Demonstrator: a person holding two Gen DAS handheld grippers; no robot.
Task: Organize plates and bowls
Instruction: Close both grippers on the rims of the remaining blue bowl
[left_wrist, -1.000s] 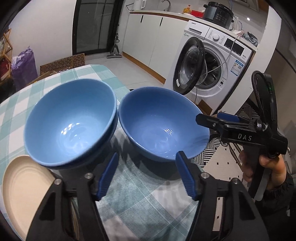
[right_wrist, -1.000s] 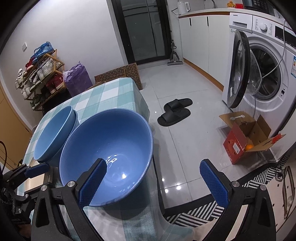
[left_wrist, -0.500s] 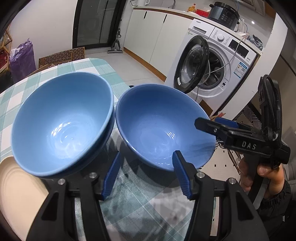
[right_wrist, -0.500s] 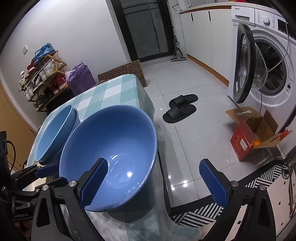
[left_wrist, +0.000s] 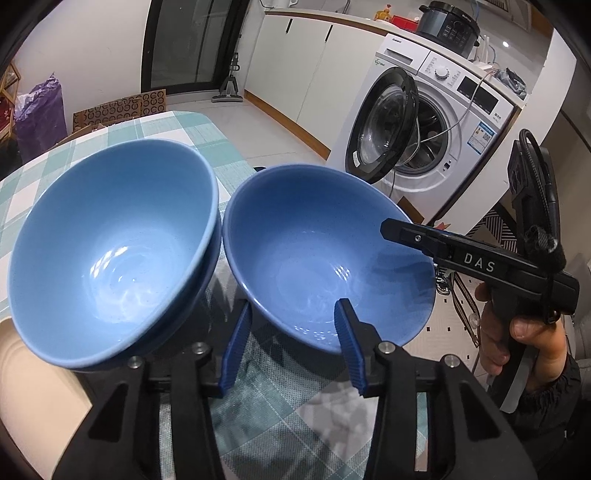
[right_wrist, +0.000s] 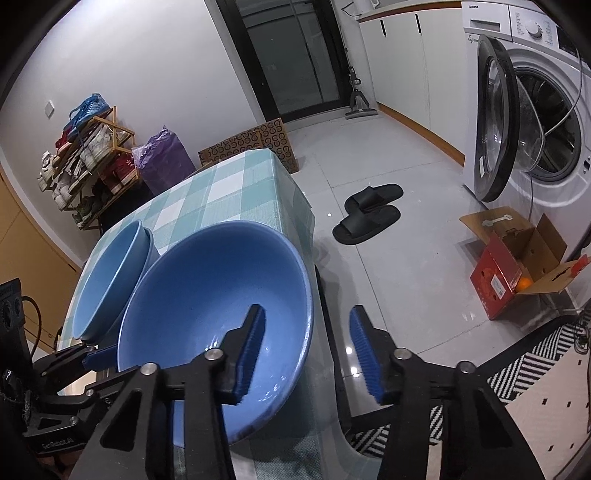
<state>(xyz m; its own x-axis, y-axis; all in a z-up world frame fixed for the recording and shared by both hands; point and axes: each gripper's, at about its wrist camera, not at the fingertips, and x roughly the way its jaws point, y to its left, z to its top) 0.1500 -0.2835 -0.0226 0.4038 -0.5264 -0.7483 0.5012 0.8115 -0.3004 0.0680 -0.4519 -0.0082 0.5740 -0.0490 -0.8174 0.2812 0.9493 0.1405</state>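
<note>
A single blue bowl (left_wrist: 314, 258) (right_wrist: 207, 295) stands near the table's edge on a green checked cloth (left_wrist: 177, 129). To its left is a nested stack of blue bowls (left_wrist: 110, 240) (right_wrist: 107, 277), almost touching it. My left gripper (left_wrist: 291, 347) straddles the single bowl's near rim, one finger inside and one outside. Its jaws are closing, with a gap still showing. My right gripper (right_wrist: 308, 350) straddles the same bowl's right rim in the same way and is also closing, pads clear of the wall. A beige plate (left_wrist: 22, 387) lies at the lower left.
The table edge drops off just right of the single bowl. A washing machine (left_wrist: 424, 147) with its door open stands beyond. On the floor are black slippers (right_wrist: 369, 214), an open red carton (right_wrist: 513, 273) and a striped rug (right_wrist: 535, 362). A shoe rack (right_wrist: 85, 158) lines the far wall.
Both grippers' jaws have narrowed, the right one by a lot. Each has come closer to the single bowl, and their fingers now sit on either side of its rim.
</note>
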